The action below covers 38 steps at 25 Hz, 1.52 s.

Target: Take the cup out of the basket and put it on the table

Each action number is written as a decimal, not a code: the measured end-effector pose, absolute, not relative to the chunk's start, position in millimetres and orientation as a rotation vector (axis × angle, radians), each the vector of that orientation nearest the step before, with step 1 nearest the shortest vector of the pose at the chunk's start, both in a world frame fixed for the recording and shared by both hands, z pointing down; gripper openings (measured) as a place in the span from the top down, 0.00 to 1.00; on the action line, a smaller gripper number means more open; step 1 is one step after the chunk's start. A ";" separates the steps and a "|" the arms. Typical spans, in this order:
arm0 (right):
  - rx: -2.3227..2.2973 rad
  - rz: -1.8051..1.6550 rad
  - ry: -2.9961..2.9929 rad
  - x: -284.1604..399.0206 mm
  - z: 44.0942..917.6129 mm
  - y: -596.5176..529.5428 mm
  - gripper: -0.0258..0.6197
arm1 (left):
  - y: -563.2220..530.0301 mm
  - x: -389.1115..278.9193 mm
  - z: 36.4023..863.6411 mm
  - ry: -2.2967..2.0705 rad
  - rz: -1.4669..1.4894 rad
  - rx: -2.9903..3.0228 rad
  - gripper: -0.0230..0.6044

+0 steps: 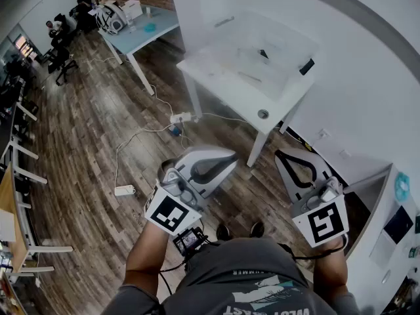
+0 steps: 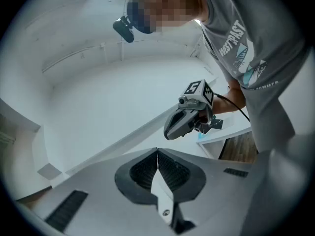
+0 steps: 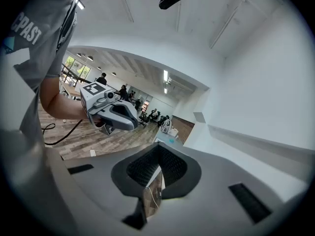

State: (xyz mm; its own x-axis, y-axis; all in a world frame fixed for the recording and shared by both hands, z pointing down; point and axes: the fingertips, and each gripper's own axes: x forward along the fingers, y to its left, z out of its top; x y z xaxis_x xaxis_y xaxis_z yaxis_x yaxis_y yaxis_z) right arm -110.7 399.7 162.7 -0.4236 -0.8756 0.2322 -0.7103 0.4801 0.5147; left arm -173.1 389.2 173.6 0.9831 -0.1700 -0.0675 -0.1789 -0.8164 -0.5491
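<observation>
In the head view a white table (image 1: 226,87) stands ahead on the wooden floor. A faint clear container (image 1: 262,54) rests on it, with a small dark object (image 1: 306,66) near its right edge. I cannot make out a cup. My left gripper (image 1: 225,160) and right gripper (image 1: 287,155) are held close to the person's body, well short of the table. Both are shut and empty. The left gripper view shows its jaws (image 2: 157,154) pressed together, with the right gripper (image 2: 189,114) beyond. In the right gripper view the jaws (image 3: 160,163) are closed, and the left gripper (image 3: 110,111) is alongside.
Cables and a power strip (image 1: 182,117) lie on the floor by the table's leg, and another strip (image 1: 124,190) lies nearer left. A light-blue table (image 1: 141,28) with items stands at the back. Chairs line the left edge. A white wall runs along the right.
</observation>
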 end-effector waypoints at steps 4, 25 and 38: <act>1.383 -0.380 -2.248 -111.2 169.5 403.1 0.94 | 392.3 -178.1 177.1 0.203 0.004 -2.505 0.95; 1.345 -0.629 -2.215 -138.9 177.2 355.5 0.94 | 350.4 -202.8 198.8 0.254 -0.048 -2.464 0.95; 1.366 -0.602 -2.337 -30.8 182.8 302.2 0.94 | 304.9 -98.0 211.6 0.287 -0.201 -2.465 0.95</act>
State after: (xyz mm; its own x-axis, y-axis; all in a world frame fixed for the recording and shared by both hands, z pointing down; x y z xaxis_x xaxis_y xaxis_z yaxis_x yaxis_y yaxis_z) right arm -30.8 302.2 182.8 -0.4640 -0.8805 0.0972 -0.7240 0.4402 0.5311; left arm -98.0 304.9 211.6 0.9645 -0.2537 0.0738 -0.1557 -0.7714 -0.6170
